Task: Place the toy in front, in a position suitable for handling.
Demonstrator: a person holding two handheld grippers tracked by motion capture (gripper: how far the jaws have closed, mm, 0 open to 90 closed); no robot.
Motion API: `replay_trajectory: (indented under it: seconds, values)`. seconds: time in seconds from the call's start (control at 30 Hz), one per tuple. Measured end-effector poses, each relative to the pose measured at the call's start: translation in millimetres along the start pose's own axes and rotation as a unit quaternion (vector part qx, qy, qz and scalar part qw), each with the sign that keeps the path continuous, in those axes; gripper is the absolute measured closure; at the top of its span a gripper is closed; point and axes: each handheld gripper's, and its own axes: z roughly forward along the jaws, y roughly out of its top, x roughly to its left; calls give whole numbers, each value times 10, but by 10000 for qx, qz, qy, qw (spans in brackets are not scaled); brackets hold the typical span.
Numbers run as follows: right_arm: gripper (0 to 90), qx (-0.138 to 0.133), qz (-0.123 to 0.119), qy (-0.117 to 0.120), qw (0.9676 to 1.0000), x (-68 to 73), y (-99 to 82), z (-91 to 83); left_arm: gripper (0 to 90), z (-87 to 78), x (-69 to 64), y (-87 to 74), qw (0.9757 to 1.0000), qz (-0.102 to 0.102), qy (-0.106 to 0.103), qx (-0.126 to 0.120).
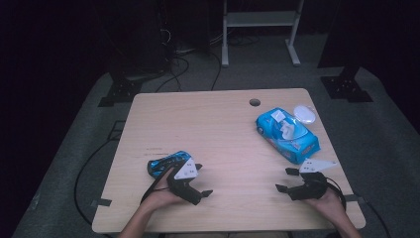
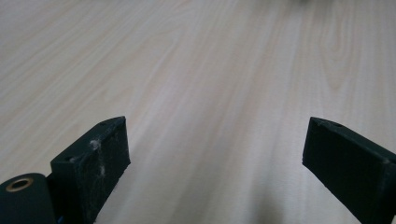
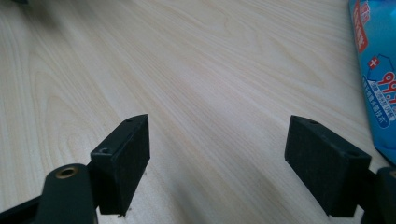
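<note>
Both grippers, left point(image 1: 202, 179) and right point(image 1: 287, 179), rested on the desk point(image 1: 223, 124), fingers wide and empty. Reaching seemed unstarted; next, the right must likely approach the wipes pack point(image 1: 287, 130) just beyond it.

Bare wood stretches across the middle of the table point(image 1: 218, 129) — nothing between the left gripper point(image 1: 202, 179) and right gripper point(image 1: 287, 179), both with jaws standing apart and empty. A blue toy car point(image 1: 168, 163) lies just behind the left gripper, while a blue wipes pack point(image 1: 287, 135) and a white lid point(image 1: 304, 114) crowd the far right — close ahead of the right gripper.
</note>
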Motion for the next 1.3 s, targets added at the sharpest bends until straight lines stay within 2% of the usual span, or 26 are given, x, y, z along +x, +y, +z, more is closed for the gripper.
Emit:
replay_trajectory:
  seconds: [0.2, 0.27, 0.4, 0.5, 0.53, 0.57, 0.7, 0.77, 0.83, 0.93, 1.0, 1.1, 1.2, 1.3]
  values:
    - [216, -40, 104, 77, 9999, -29, -14, -13, 67, -146, 215, -24, 9988, -162, 467, 42]
    - [216, -68, 74, 50, 9999, -8, -9, -30, 66, -206, 282, -45, 9977, -187, 645, 104]
    - [216, -65, -21, 20, 10000, 32, 16, -36, 66, -386, 460, -116, 9943, -389, 992, -34]
    - [216, -26, -23, 66, 10000, 59, 34, -11, 66, -511, 567, -178, 9922, -248, 1218, 37]
    - [216, -16, -34, 91, 10000, 68, 38, -2, 66, -553, 603, -201, 9920, -182, 1244, 112]
    - [216, -1, -41, 105, 9999, 78, 42, 4, 66, -585, 627, -233, 9918, -173, 1264, 88]
    - [216, 0, -66, 146, 9999, 100, 56, 18, 67, -637, 727, -358, 9917, -171, 1236, 304]
    - [216, 1, -41, 181, 9998, 101, 64, 24, 67, -612, 780, -416, 9920, -278, 1129, 498]
    - [216, -3, -15, 250, 9997, 110, 77, 29, 67, -593, 801, -439, 9913, -239, 1131, 629]
    - [216, 16, -40, 314, 9995, 132, 102, 41, 67, -546, 863, -425, 9911, -244, 970, 880]
    - [216, 53, -53, 347, 9994, 140, 114, 59, 67, -477, 896, -410, 9892, -104, 846, 1195]
    - [216, 95, -81, 395, 9991, 148, 119, 73, 67, -393, 939, -405, 9858, -65, 631, 1553]
    - [216, 74, -72, 425, 9990, 146, 113, 64, 67, -344, 1004, -408, 9815, -236, 465, 1841]
    - [220, 53, -71, 430, 9990, 140, 113, 52, 67, -294, 1038, -410, 9774, -324, 377, 2056]
